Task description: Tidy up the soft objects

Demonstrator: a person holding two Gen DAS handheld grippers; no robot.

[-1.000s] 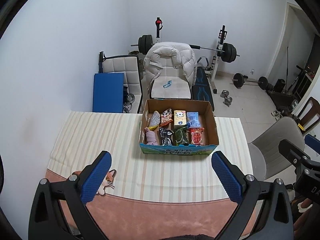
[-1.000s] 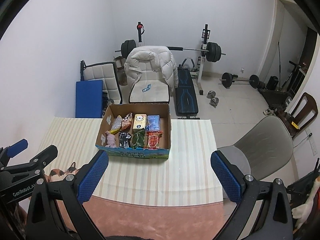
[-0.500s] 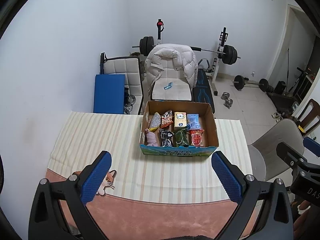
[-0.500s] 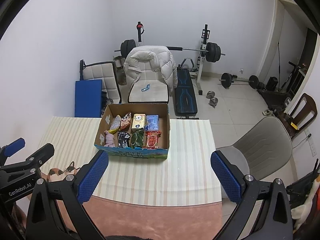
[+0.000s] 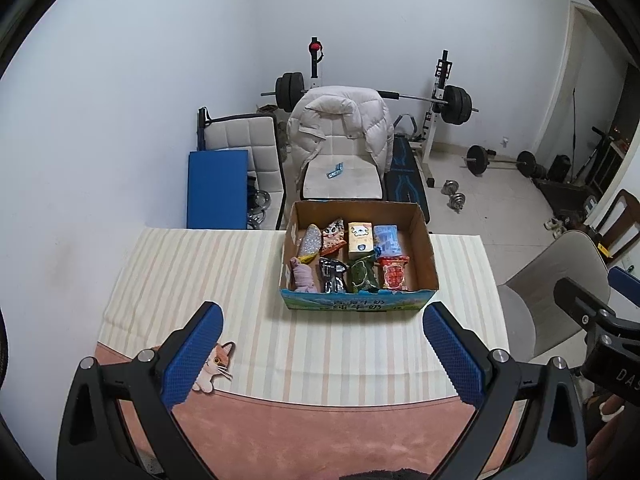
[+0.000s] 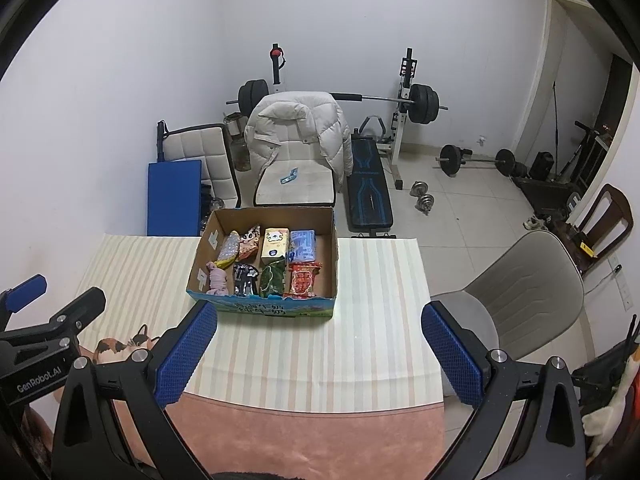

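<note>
An open cardboard box (image 5: 425,248) (image 6: 335,256) stands at the far middle of the striped tablecloth. Inside lie several soft packets in two rows, among them a pink cloth bundle (image 5: 303,276) (image 6: 218,278), a green packet (image 5: 362,276) and a red packet (image 5: 394,274) (image 6: 303,278). My left gripper (image 5: 322,354) is open and empty, held high above the near table edge, well short of the box. My right gripper (image 6: 320,354) is also open and empty, at a similar height to the right of the left one.
A cat-shaped figure (image 5: 214,364) (image 6: 124,346) lies on the table's near left. A grey chair (image 6: 524,280) stands right of the table. Beyond the table are a chair with a white jacket (image 5: 340,132), a blue pad (image 5: 216,188) and weight equipment.
Both grippers have drawn back and risen slightly, so the box and table look a little farther away. Jaws stay open and empty.
</note>
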